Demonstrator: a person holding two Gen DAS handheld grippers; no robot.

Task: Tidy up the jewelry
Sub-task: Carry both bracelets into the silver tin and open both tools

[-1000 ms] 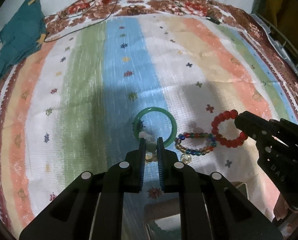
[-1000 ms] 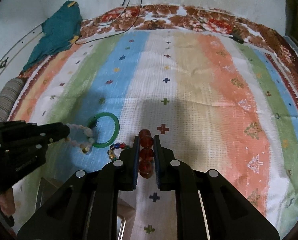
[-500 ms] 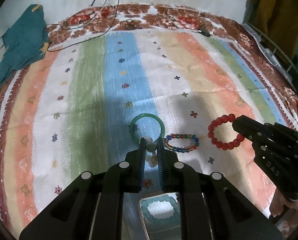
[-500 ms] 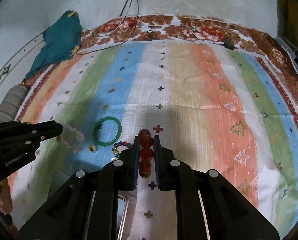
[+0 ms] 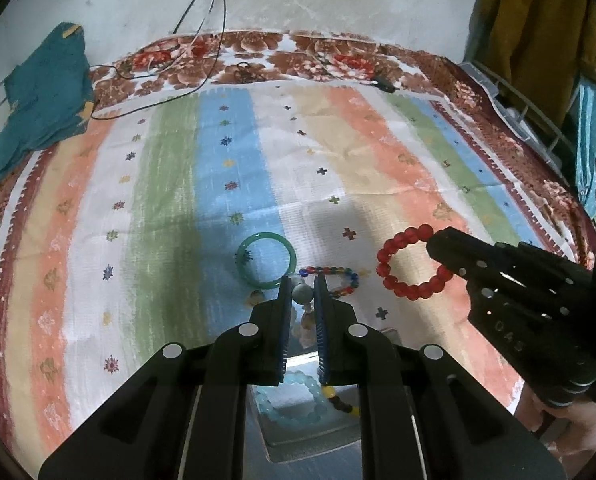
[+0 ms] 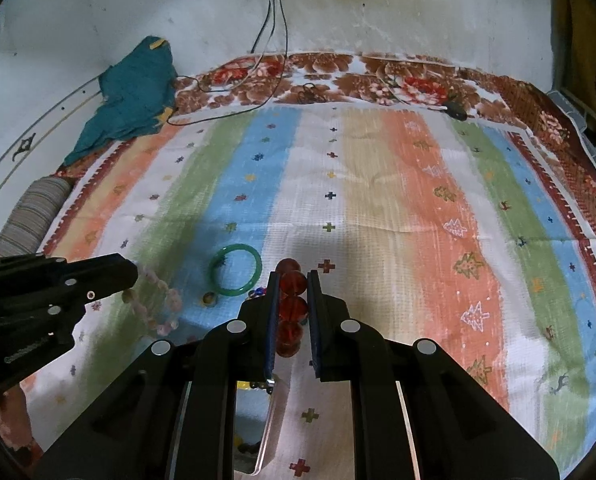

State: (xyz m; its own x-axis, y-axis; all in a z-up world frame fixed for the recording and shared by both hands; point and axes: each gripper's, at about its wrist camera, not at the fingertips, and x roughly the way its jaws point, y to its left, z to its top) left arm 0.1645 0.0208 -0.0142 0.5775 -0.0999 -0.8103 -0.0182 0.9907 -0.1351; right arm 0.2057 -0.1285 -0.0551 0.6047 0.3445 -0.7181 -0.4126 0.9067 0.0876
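Note:
My left gripper is shut on a pale pink bead bracelet, which hangs from it above the cloth. My right gripper is shut on a red bead bracelet and holds it in the air. A green bangle and a multicoloured bead bracelet lie on the striped cloth just beyond the left gripper. A shiny metal tray sits below the left gripper, holding a light blue bead bracelet and a yellow and dark bead string.
The striped cloth covers a bed. A teal garment lies at its far left corner, with black cables running down the wall. A small gold bead lies by the bangle. A wire rack stands at the right.
Both grippers have risen and drawn back toward the near edge with their bracelets. The tray with the blue bracelet has come into the left wrist view.

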